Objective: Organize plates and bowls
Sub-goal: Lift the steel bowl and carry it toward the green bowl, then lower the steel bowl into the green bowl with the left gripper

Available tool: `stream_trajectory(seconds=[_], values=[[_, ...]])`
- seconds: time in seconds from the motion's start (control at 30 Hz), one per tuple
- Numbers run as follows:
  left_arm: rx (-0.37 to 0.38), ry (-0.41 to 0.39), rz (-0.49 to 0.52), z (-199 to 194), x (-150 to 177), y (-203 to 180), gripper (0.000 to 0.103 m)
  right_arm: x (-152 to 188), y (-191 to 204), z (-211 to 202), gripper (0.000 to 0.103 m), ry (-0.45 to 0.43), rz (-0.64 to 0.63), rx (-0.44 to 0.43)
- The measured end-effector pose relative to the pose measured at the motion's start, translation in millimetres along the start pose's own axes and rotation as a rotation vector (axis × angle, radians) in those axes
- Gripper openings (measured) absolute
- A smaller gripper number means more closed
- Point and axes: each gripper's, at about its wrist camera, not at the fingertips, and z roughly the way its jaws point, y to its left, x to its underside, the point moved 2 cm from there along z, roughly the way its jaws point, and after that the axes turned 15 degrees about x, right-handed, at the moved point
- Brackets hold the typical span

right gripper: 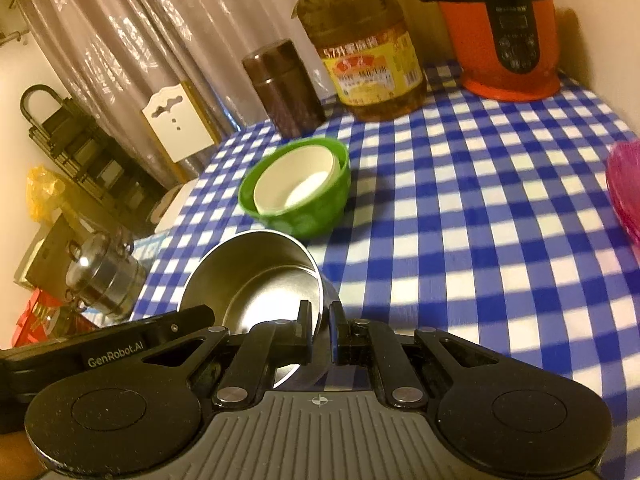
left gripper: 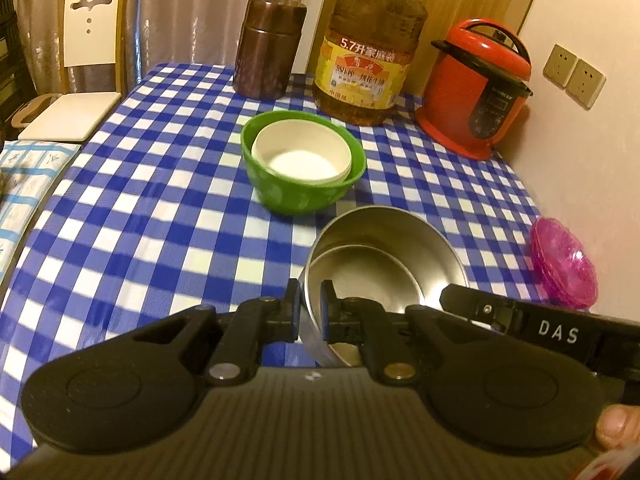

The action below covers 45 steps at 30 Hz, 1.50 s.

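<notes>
**Both tools pinch the steel bowl's rim**

Nearest the lens, the left tool [left gripper: 310,312] has its black fingers pressed onto the near wall of a round, shiny stainless-steel bowl [left gripper: 394,256], one finger inside and one outside. The right tool [right gripper: 320,330] pinches the same bowl [right gripper: 264,276] at its opposite rim in the same way. A second, smaller steel bowl appears nested inside it, though reflections make that hard to confirm. The bowl sits tilted over the glossy blue-and-white checked worktop [left gripper: 140,216]. Just beyond stands a smooth green plastic bowl [left gripper: 296,196] with a matte cream bowl [left gripper: 302,152] nested inside. A ribbed translucent pink bowl [left gripper: 564,264] lies well apart at the wall edge.
</notes>
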Motion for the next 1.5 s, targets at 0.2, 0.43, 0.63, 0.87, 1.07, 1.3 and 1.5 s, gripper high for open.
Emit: stream_trajectory(seconds=[0.2,0.43,0.63,0.87,1.07,1.3,1.5], values=[[0.009,-0.011,0.001,16.2,-17.2,0.2,0.008,-24.1,-2.5,9.5,0.008,-0.018,-0.003,0.002],[0.013,-0.031,0.016,32.2,-39.9,-0.2,0.008,-47.5,-6.4,23.5,0.008,-0.033,0.006,0.004],[0.016,-0.059,0.02,45.3,-61.2,2.8,0.008,-67.8,-4.7,33.7,0.008,-0.052,-0.007,0.004],[0.011,-0.101,0.011,60.3,-86.9,10.7,0.008,-97.3,3.9,48.7,0.008,-0.087,-0.031,0.001],[0.008,-0.117,-0.003,74.8,-104.2,24.3,0.008,-118.9,12.7,66.2,0.008,-0.101,-0.051,-0.008],[0.002,-0.115,-0.017,91.8,-119.0,42.2,0.008,-138.0,23.8,90.5,0.008,-0.107,-0.069,-0.01],[-0.012,-0.111,-0.024,101.1,-127.7,58.0,0.008,-140.4,32.8,111.3,0.008,-0.094,-0.087,-0.014]])
